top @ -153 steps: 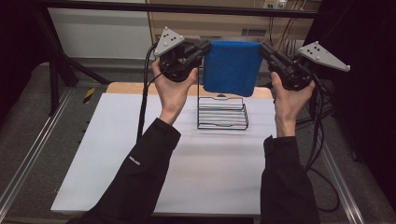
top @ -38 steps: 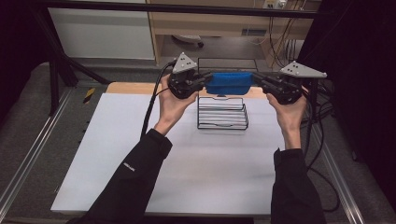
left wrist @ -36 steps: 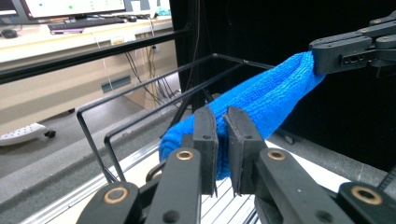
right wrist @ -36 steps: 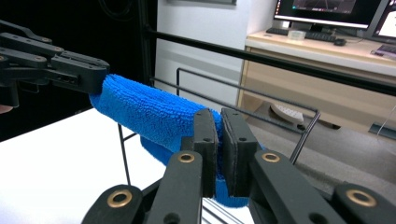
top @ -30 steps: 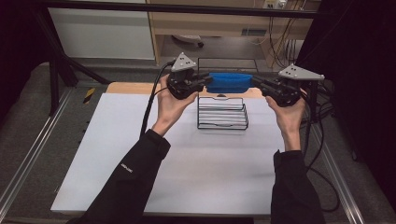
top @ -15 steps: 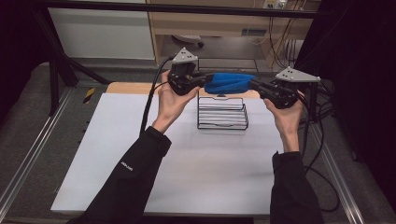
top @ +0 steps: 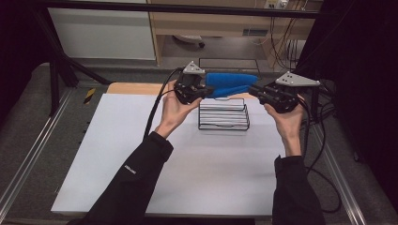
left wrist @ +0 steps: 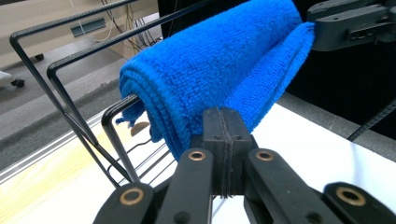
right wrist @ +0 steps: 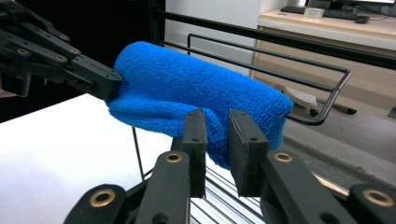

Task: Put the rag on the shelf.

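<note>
A blue towel [top: 231, 83] hangs folded over the top wires of a black wire rack [top: 224, 117] at the far middle of the table. My left gripper [top: 202, 90] is at the towel's left end, with its jaws pressed together on the cloth's edge [left wrist: 187, 135]. My right gripper [top: 255, 91] is at the towel's right end. Its jaws stand slightly apart just in front of the cloth [right wrist: 196, 93], so the right gripper [right wrist: 215, 135] is open. The rack's wires [left wrist: 70, 116] run beneath and behind the towel. The left gripper [right wrist: 100, 84] also shows from the right gripper view, touching the towel's far end.
The rack stands on a white table top [top: 187, 168] with a wooden strip [top: 136, 88] along its far edge. Cables [top: 155, 112] trail from both grippers. Metal rails [top: 28, 159] run along both sides, and a shelf unit [top: 211, 23] stands beyond.
The towel, held up flat between both grippers five seconds ago, has come down and now lies folded over the rack's top. Both hands have sunk, and the right hand has drawn slightly away.
</note>
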